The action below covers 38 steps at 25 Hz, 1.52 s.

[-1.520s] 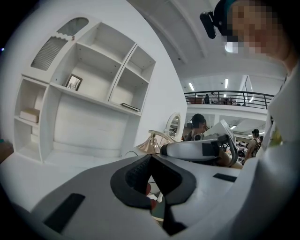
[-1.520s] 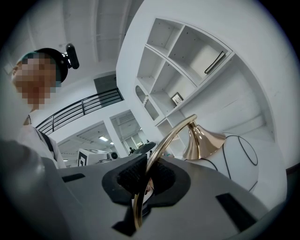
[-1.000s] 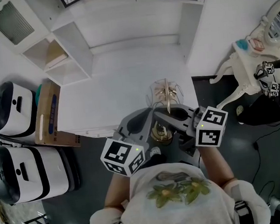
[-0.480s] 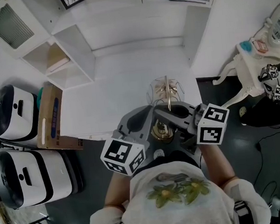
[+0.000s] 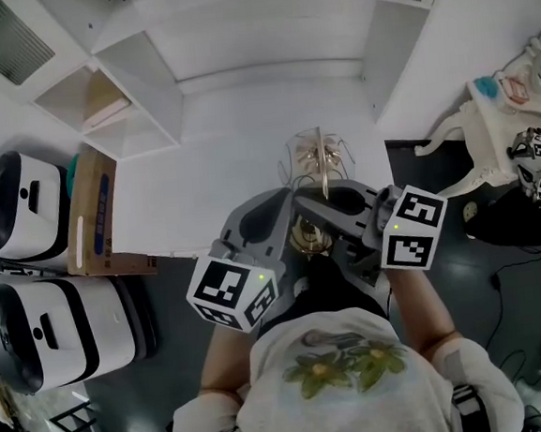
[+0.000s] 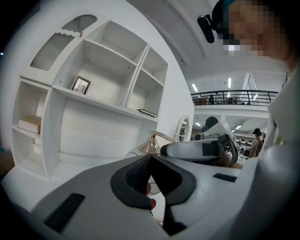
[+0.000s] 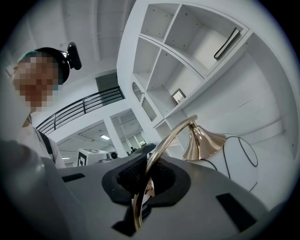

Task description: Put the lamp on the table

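A gold lamp (image 5: 320, 155) with a curved arm and a cone shade hangs between my two grippers, over the near edge of the white table (image 5: 211, 178). In the right gripper view, my right gripper (image 7: 147, 172) is shut on the lamp's thin gold arm, and the shade (image 7: 204, 140) points away with a black cord looping beside it. My left gripper (image 6: 151, 158) has its jaws shut, their tips just under the shade (image 6: 151, 145). Whether they pinch the lamp is hidden. In the head view, both grippers meet at the lamp's base (image 5: 310, 237).
A white shelf unit (image 5: 109, 93) rises behind the table. A cardboard box (image 5: 92, 217) leans at the table's left, beside two white-and-black appliances (image 5: 26, 213) (image 5: 55, 333). An ornate white side table (image 5: 489, 135) stands at the right on dark floor.
Both grippers and the lamp have edged slightly forward toward the table. The hold on the lamp is unchanged.
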Motion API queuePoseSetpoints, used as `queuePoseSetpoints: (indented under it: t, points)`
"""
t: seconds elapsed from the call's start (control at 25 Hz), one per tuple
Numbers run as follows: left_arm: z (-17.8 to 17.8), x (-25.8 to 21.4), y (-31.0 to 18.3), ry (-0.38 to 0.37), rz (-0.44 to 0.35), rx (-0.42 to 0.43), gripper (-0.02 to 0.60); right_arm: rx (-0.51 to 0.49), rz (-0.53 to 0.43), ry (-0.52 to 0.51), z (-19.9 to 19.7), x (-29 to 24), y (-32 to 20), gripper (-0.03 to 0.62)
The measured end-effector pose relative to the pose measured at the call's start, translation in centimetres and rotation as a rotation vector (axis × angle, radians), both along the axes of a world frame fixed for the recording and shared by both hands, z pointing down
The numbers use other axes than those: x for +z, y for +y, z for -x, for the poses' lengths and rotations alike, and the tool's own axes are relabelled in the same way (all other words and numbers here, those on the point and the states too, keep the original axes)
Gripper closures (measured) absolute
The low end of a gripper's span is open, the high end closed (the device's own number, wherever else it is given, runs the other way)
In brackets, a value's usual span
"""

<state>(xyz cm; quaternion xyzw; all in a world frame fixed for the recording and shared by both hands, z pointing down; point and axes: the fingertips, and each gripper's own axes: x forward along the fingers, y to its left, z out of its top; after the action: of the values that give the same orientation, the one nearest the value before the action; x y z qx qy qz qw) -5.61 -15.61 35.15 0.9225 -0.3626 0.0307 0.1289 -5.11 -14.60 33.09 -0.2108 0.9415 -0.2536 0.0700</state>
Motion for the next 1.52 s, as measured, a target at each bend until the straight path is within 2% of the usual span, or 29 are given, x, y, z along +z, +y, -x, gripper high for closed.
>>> queuePoseSetpoints:
  t: [0.32,0.76,1.52]
  points:
    - [0.3,1.0,-2.4,-0.003,0.039,-0.049,0.554,-0.064,0.017,0.018,0.3,0.9,-2.4,0.56]
    - [0.1,1.8,-5.2,-0.035,0.054,-0.122,0.554,-0.139,0.042,0.022,0.0,1.8,-5.3,0.56]
    - [0.3,2.3,-5.5,-0.049,0.062,-0.182,0.554,-0.191,0.034,0.024,0.2,2.2,-5.7,0.56]
